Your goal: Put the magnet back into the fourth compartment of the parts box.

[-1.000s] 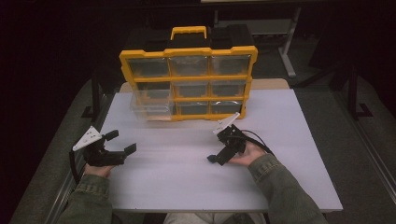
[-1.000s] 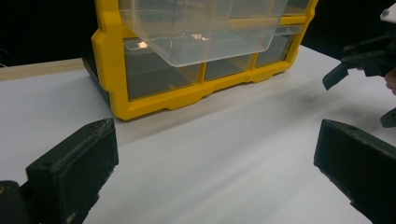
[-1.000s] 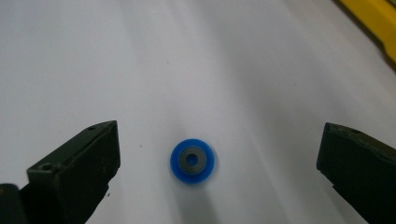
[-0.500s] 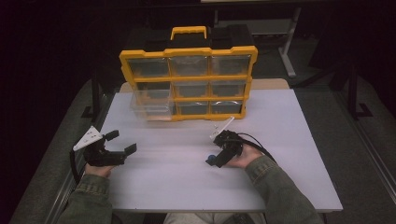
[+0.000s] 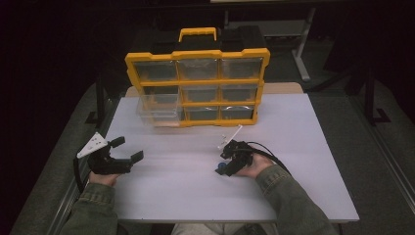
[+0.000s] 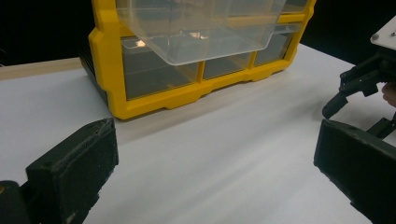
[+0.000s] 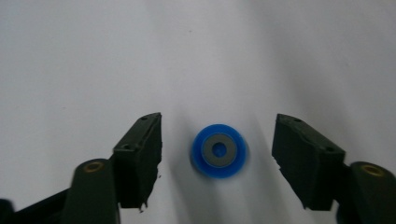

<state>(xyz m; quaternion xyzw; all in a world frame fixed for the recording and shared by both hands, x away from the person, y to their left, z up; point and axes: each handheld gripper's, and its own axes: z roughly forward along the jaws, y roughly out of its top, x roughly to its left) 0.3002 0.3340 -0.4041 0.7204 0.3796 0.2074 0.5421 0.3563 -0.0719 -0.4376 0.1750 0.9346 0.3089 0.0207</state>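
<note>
Right gripper (image 7: pixel 219 154) pointed down at the white surface (image 5: pixel 303 147), fingers (image 7: pixel 140 154) partly spread and just now closing in. Between them, a small blue disc with a grey ring on top (image 7: pixel 219 150), lying flat on the surface, roughly midway between the two fingers and touching neither; clear gaps on both sides. In the high view, same disc (image 5: pixel 221 167) a blue speck right at the tips of the right gripper (image 5: pixel 225 164), with the hand (image 5: pixel 254 166) behind it and the cable looping off to the far side of the fingers.

Left gripper (image 5: pixel 128 151) held level near the surface's left edge, fingers (image 6: pixel 74 172) spread wide with nothing between them but bare surface. Straight ahead of these fingers, beyond their tips, a yellow organizer case (image 6: pixel 105 70) standing upright with clear compartments; one clear plastic drawer (image 6: pixel 201 32) pulled out of it and jutting toward the fingers, well above the surface. Off to the side of the far finger, the right gripper (image 6: pixel 343 95) with tips angled down at the surface.

In the high view, yellow organizer case (image 5: pixel 195 55) well ahead of both pairs of fingers, drawer (image 5: pixel 156 115) protruding from its lower left corner.
</note>
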